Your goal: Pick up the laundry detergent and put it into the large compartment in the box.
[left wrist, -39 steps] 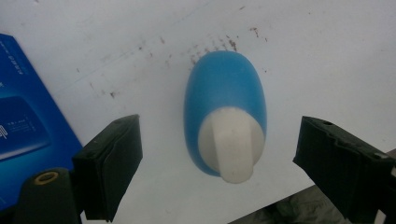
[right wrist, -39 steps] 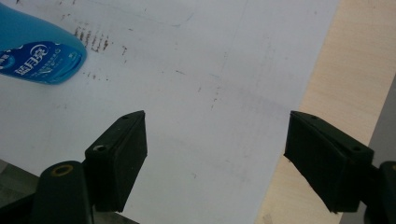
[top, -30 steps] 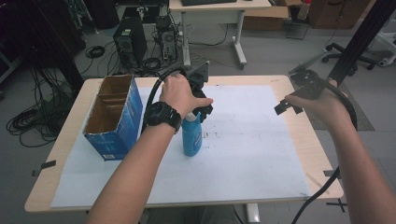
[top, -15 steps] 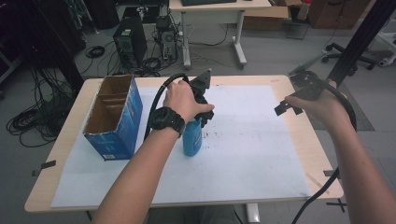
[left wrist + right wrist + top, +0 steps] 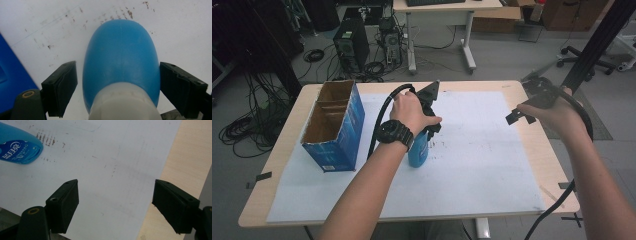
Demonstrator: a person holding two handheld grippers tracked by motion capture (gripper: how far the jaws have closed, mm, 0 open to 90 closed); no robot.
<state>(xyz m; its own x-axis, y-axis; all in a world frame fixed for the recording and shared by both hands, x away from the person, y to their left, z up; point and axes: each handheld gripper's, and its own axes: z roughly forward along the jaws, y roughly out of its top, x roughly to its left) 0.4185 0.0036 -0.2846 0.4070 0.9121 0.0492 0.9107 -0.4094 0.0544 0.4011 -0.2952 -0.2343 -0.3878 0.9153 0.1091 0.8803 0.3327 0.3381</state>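
Wooden table [image 5: 287, 130] under a white sheet [image 5: 482, 165], lab floor with cables and computer towers behind. Open-topped blue box [image 5: 334, 127] standing at the sheet's left side, just beside a blue bottle [image 5: 418, 150] near the middle.

Bottle upright, long axis vertical, white cap [image 5: 125, 102] uppermost. Left gripper [image 5: 430, 112] directly above it, pointing straight down along that axis. In the left gripper view, jaws spread wide to either side of the bottle's shoulder [image 5: 121, 57], a clear gap on the left side, the right pad looking close to the body; touching or not, cannot tell. Nothing clamped yet. Judged from this: bottle centred between the jaws, so only a closing needed, perhaps after a little more descent toward the wider body.

Left hand [image 5: 412, 111] wrapped over the gripper from above, wrist bent downward, forearm reaching in from the bottom edge, a black watch [image 5: 394, 134] on the wrist.

Right gripper [image 5: 524, 112] well apart, held above the table's right side, far from the bottle. Jaws wide open and empty in the right gripper view, aimed at bare sheet and the table edge, the bottle's labelled base [image 5: 20, 148] off in the upper-left corner. Left hand plainly nearer, so probably the one to take the bottle.
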